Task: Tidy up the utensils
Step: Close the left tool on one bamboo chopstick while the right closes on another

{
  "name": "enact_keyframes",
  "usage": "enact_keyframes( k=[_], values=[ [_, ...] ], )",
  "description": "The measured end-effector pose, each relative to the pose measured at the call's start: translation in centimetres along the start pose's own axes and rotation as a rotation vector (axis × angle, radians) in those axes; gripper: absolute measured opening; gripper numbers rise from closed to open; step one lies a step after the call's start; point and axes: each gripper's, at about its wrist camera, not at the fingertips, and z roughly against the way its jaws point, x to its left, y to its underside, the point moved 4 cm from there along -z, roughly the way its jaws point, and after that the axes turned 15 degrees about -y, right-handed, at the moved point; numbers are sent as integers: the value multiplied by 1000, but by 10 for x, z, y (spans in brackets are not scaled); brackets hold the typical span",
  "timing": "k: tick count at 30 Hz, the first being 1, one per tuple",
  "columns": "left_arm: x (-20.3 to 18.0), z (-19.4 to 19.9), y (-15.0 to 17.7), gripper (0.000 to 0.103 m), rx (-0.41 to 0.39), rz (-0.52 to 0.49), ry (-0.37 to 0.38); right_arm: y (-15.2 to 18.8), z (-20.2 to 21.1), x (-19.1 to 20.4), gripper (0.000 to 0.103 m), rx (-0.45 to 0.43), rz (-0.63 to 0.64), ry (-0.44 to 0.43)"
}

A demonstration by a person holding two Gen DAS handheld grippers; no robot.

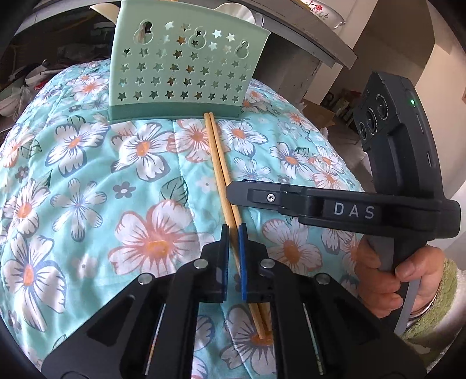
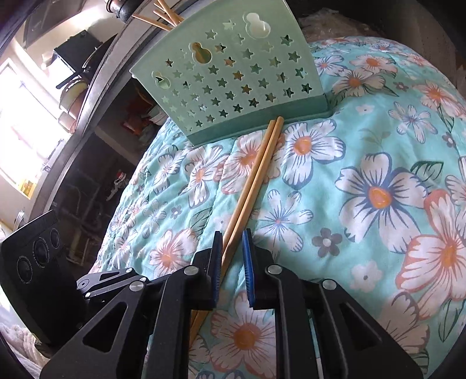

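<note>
A pair of wooden chopsticks (image 1: 218,163) (image 2: 256,175) lies side by side on the floral quilted cloth (image 1: 87,180), far ends touching the base of a mint-green utensil holder (image 1: 186,64) (image 2: 233,78) with star-shaped holes. My left gripper (image 1: 233,233) is shut on the chopsticks near their near end, blue pads against them. My right gripper (image 2: 232,242) straddles the same pair a little farther along; the sticks rest by its left pad with a gap to the right pad. From the left wrist view, the right gripper (image 1: 233,188) reaches in from the right across the sticks.
More chopsticks (image 2: 163,14) stick out of the holder's top. A dark shelf edge (image 1: 305,38) with dishes runs behind the holder. A hand in a green sleeve (image 1: 390,280) grips the right tool. The left tool's camera housing (image 2: 32,256) sits at lower left. A cardboard box (image 1: 317,113) stands beyond the cloth.
</note>
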Motion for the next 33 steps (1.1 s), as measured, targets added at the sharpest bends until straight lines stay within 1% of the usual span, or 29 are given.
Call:
enact_keyframes(
  k=[8,14,18,19,21,25,27,33],
  values=[
    [4,-4,2,6,26,37,11,2,-3,-7,13,17,-58,-47],
    [9,-3,1,6,33,72,28,3,2,-11,10,-8,-89,-76],
    [11,0,2,3,29,87,34,3,9,-12,8,-21,-90,-78],
    [12,1,3,0,27,93,33,3,10,-12,7,-22,-90,-78],
    [16,2,3,0,29,106,18,3,13,-12,3,-23,-89,-75],
    [26,1,8,0,52,153,10,5,19,-15,3,-18,-87,-53],
    [27,3,9,0,51,163,4,6,21,-17,3,-16,-102,-52],
    [25,16,4,0,19,147,-16,7,27,-10,4,-10,-113,-85]
  ],
)
